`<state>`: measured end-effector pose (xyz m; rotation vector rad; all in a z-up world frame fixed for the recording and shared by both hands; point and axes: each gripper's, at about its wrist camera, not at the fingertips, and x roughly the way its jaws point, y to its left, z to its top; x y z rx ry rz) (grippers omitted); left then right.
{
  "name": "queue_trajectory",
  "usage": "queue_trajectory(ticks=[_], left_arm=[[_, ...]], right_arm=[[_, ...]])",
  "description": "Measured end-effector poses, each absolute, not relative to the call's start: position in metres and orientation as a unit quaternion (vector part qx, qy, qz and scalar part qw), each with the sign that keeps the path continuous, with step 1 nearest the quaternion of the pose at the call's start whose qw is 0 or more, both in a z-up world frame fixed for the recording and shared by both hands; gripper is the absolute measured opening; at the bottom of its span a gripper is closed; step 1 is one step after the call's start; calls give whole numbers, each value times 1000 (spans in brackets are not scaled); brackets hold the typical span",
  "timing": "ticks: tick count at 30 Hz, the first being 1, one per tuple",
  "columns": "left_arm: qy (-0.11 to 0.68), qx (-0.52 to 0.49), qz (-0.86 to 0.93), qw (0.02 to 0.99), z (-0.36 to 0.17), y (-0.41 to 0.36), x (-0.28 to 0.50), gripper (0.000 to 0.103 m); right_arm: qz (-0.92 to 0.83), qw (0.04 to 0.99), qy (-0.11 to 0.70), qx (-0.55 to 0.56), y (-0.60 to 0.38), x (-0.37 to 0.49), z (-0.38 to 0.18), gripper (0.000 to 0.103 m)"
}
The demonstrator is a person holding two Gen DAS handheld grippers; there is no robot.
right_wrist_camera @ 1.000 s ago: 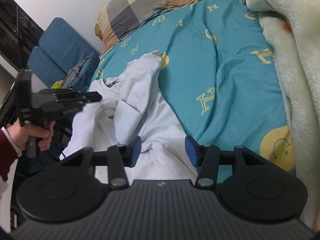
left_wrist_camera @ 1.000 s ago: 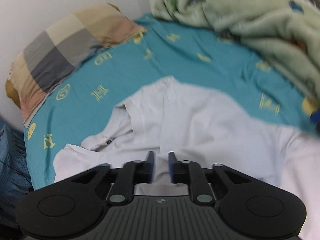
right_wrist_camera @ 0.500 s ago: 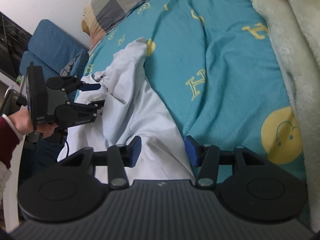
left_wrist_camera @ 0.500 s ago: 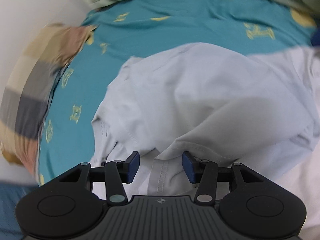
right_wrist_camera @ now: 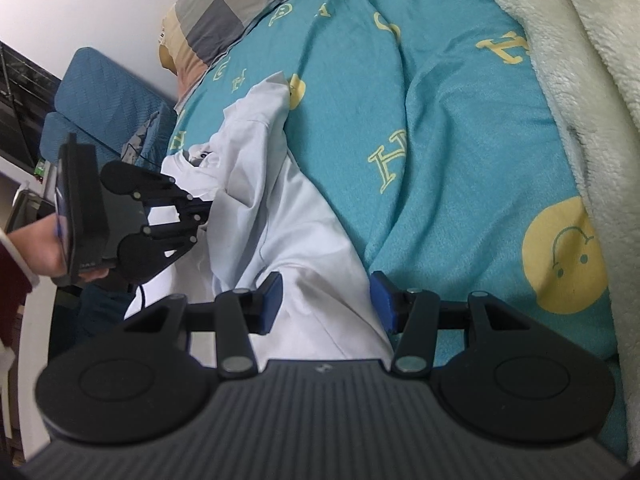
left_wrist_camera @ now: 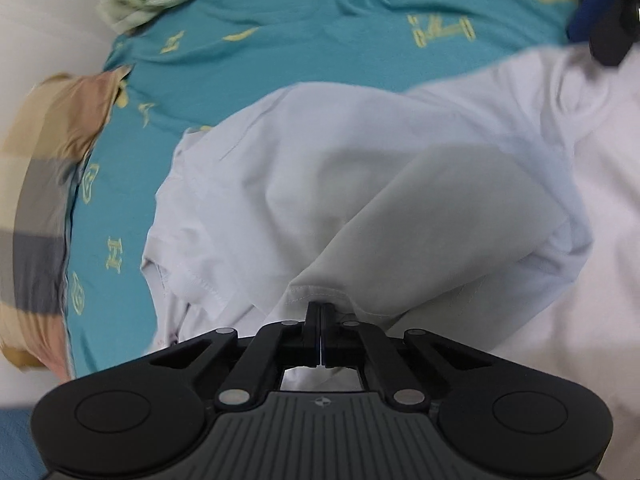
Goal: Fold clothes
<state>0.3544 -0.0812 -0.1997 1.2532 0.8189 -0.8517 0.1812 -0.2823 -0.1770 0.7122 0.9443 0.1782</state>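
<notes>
A white T-shirt (left_wrist_camera: 360,184) lies crumpled on the teal bed sheet (left_wrist_camera: 320,40). My left gripper (left_wrist_camera: 321,312) is shut on a hemmed edge of the shirt, which drapes away from the fingertips. The right wrist view shows the same gripper (right_wrist_camera: 204,216) from the side, pinching the shirt (right_wrist_camera: 280,216) at its left edge. My right gripper (right_wrist_camera: 326,300) is open, its blue pads either side of the shirt's lower part, just above the cloth. Its blue pad also shows at the top right of the left wrist view (left_wrist_camera: 592,8).
A checked pillow (right_wrist_camera: 240,4) lies at the head of the bed. A fluffy pale-green blanket (right_wrist_camera: 592,100) is heaped along the right side. A blue chair (right_wrist_camera: 100,108) stands beside the bed on the left. The sheet (right_wrist_camera: 440,140) has yellow letters and smiley faces.
My left gripper opened, came down onto the shirt's hemmed edge and has closed on it. The right gripper stayed open and moved only slightly over the shirt's lower part.
</notes>
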Motion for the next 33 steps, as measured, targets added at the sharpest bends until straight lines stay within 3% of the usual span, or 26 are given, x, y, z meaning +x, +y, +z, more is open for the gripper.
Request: queue_trajectory(ticks=[4, 7, 10, 12, 18, 25, 27, 28, 29, 33], left_arm=[[374, 515, -361, 682, -185, -66, 351, 0], [385, 493, -323, 710, -178, -51, 349, 6], [383, 420, -291, 770, -164, -38, 337, 19], [362, 356, -253, 823, -152, -29, 320, 33], [361, 87, -145, 917, -129, 17, 245, 48], [373, 13, -132, 918, -116, 20, 232, 68], [380, -21, -124, 916, -121, 25, 239, 69], [386, -32, -122, 914, -125, 28, 243, 69], [386, -36, -118, 914, -130, 30, 246, 69], [370, -29, -115, 921, -134, 32, 252, 69]], right_arm=[[86, 827, 441, 339, -284, 180, -174, 52], [106, 837, 429, 323, -277, 180, -169, 52], [144, 854, 405, 294, -263, 182, -161, 52], [171, 872, 379, 259, -247, 184, -154, 52], [210, 908, 330, 149, -189, 205, -164, 52], [211, 926, 304, 74, -159, 216, -179, 50], [198, 929, 309, 50, -155, 220, -185, 40], [186, 929, 315, 47, -156, 221, -187, 28], [176, 929, 321, 52, -159, 221, -188, 8], [170, 926, 326, 88, -176, 210, -170, 5]])
